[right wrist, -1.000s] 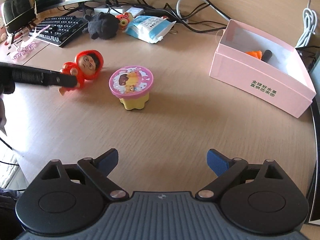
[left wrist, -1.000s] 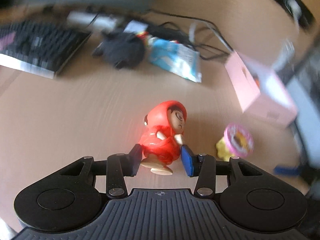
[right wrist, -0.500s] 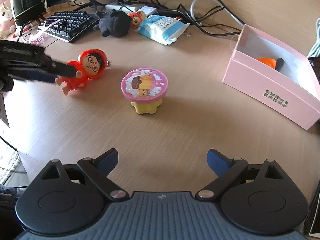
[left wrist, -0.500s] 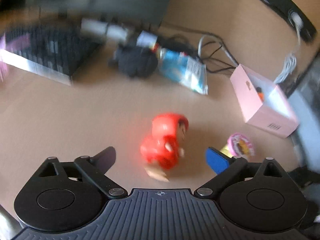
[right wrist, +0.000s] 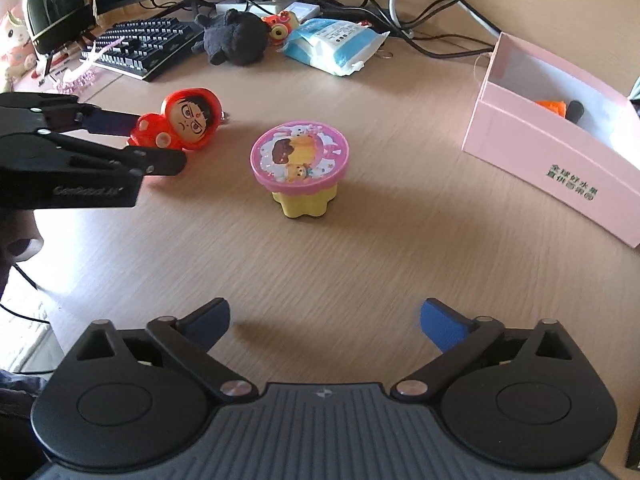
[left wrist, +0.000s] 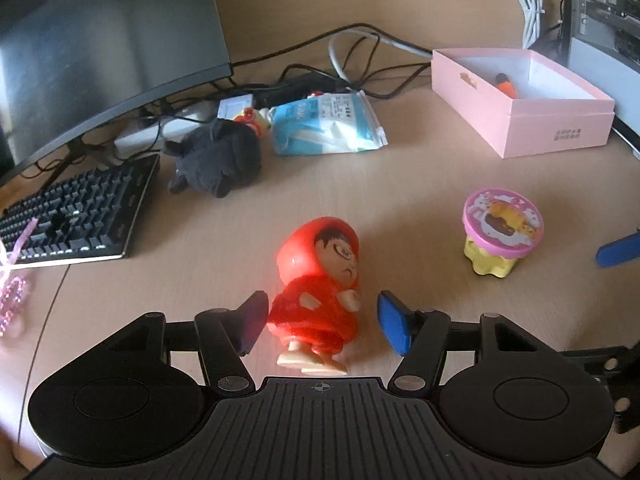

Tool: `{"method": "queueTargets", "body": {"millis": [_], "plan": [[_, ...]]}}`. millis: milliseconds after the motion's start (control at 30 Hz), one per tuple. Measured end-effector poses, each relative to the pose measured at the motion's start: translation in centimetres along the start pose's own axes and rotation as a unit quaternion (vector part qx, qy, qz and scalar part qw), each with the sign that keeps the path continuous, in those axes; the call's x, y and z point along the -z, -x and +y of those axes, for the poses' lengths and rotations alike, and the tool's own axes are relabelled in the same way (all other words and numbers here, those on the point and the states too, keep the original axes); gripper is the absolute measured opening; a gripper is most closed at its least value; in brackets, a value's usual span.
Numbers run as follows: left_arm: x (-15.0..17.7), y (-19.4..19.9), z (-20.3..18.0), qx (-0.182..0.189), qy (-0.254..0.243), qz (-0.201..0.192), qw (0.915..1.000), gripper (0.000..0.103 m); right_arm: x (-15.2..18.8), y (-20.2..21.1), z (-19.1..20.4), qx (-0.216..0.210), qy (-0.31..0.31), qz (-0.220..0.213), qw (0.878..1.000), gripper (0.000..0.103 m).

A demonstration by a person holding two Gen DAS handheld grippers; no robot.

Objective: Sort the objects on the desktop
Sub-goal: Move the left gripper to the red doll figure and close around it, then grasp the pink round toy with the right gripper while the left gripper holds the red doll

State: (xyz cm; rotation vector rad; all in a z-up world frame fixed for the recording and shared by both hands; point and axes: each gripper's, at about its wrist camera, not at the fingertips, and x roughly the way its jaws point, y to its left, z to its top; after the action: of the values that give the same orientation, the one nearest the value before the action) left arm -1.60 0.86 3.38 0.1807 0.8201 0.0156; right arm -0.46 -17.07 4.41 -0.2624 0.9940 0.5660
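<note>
While the pink box [left wrist: 556,120] waits at two o'clock on the bench [left wrist: 208,240], the left gripper [left wrist: 320,322], jaws open, straddles the red-hooded figurine [left wrist: 320,280]; closing comes next. Right gripper [right wrist: 324,320] hangs open, empty.

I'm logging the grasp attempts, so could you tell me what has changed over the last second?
The left gripper, shut on the red doll a second ago, opened and let it go; now its jaws straddle the doll, apparently without gripping. The doll lies on the desk. The right gripper stayed open, moving closer to the pink-lidded cup, which stayed put.
</note>
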Motion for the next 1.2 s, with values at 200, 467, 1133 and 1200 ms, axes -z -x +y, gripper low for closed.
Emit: {"method": "queueTargets", "body": {"millis": [200,467,1133,1200], "plan": [[-0.2,-1.1,1.2,0.004,0.041,0.018,0.999,0.056,0.0,0.2,-0.4,-0.009,-0.013,-0.004,1.0,0.103],[1.2,-1.1,6.3,0.144,0.285,0.066,0.9452,0.055,-0.9,-0.2,-0.5,-0.014,-0.028,0.015,0.999,0.103],[4.2,2.4,7.0,0.088,0.272,0.052,0.9569,0.071,-4.2,-1.5,3.1,0.029,0.06,-0.096,0.993,0.049],[4.2,2.9,6.3,0.084,0.243,0.047,0.9654,0.073,-4.1,-1.4,3.2,0.027,0.063,-0.095,0.993,0.049]]}}
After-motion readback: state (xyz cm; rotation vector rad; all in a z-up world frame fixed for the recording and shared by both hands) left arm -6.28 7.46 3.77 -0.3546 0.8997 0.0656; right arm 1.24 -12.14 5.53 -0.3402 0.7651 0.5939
